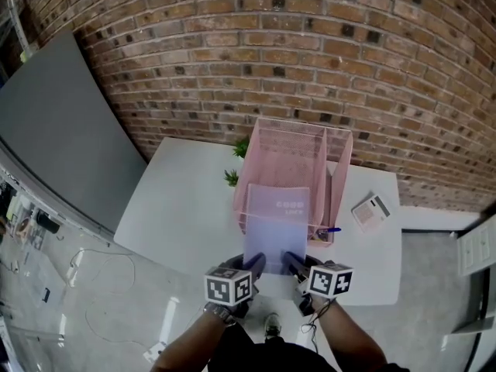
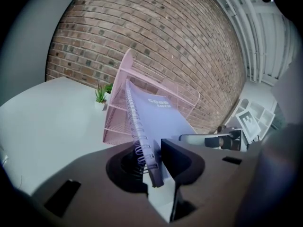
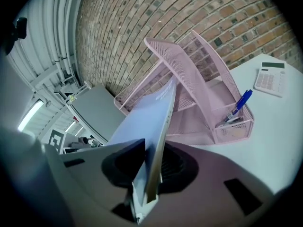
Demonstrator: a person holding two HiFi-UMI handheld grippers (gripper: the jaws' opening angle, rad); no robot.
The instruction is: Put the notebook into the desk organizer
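Note:
A lavender spiral notebook [image 1: 275, 219] leans with its top end inside the front of the pink mesh desk organizer [image 1: 291, 142] on the white table. My left gripper [image 1: 254, 265] is shut on its lower left corner; in the left gripper view the wire spiral [image 2: 142, 148] sits between the jaws of the left gripper [image 2: 151, 157]. My right gripper [image 1: 293, 265] grips the lower right corner. In the right gripper view the notebook [image 3: 147, 112] runs edge-on from between the jaws of the right gripper [image 3: 149, 174] up to the organizer [image 3: 208, 89].
A blue pen [image 1: 329, 229] stands in the organizer's small front compartment. A calculator [image 1: 370, 210] lies on the table [image 1: 186, 208] to the right. Small green plants [image 1: 232, 177] stand left of the organizer. A brick wall is behind, and a grey board [image 1: 62, 130] leans at the left.

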